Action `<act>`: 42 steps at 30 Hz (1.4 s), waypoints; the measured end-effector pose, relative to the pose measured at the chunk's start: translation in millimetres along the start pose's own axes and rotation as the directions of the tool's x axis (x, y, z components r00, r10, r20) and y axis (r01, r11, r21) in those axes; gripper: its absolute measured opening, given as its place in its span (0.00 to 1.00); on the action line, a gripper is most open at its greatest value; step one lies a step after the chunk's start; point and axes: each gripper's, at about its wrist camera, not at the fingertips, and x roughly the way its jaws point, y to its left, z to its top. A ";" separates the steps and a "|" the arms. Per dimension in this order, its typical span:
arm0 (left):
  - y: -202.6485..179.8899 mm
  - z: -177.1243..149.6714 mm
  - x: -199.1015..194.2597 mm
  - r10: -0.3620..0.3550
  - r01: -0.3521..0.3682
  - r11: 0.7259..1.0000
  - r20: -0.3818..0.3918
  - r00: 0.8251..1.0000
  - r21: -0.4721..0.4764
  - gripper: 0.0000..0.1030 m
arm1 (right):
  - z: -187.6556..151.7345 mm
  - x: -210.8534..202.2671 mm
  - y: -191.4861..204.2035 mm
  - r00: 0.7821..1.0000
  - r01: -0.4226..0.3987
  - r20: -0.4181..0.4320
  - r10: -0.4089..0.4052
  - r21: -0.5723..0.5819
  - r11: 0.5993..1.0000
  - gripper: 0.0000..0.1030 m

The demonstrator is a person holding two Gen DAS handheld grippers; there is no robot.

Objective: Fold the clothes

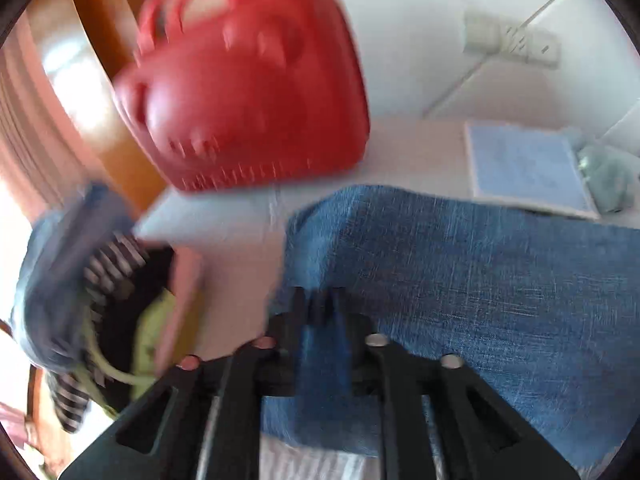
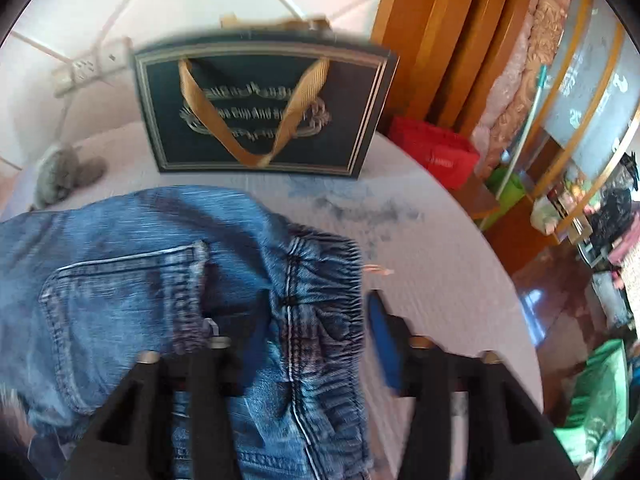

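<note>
Blue jeans (image 2: 168,280) lie on the white bed sheet (image 2: 420,264). In the right wrist view I see the elastic waistband (image 2: 320,280) and a back pocket (image 2: 120,304). My right gripper (image 2: 304,320) is open, its jaws wide apart around the waistband. In the left wrist view a jeans leg (image 1: 480,280) stretches off to the right. My left gripper (image 1: 320,312) is shut on a fold of the denim at the leg's left edge. The view is blurred by motion.
A red plastic basket (image 1: 248,92) stands behind the leg. A pile of clothes (image 1: 80,300) hangs off the bed's left edge. A blue booklet (image 1: 524,168) lies at the back right. A dark gift bag (image 2: 264,108) and a grey cloth (image 2: 64,176) sit behind the jeans.
</note>
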 end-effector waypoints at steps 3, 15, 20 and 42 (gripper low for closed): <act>12.5 -5.8 14.5 -0.072 0.071 0.997 -0.062 0.995 -0.031 0.36 | -5.5 7.5 -1.1 0.999 -0.001 -0.034 0.004 0.069 0.998 0.80; 88.5 -123.6 -61.3 -0.219 0.228 0.968 -0.100 0.971 0.101 0.57 | -127.3 -69.9 -67.8 0.990 -0.070 -0.104 0.092 0.198 0.978 0.88; 103.0 -163.0 -65.9 -0.202 0.217 0.972 -0.147 0.968 0.089 0.57 | -158.2 -80.4 -87.8 0.982 -0.117 -0.107 0.153 0.287 0.951 0.97; 117.8 -166.4 -62.1 0.100 -0.111 0.988 -0.111 0.989 -0.104 0.01 | -180.4 -59.4 -78.9 0.977 -0.002 -0.205 0.065 0.295 0.955 0.11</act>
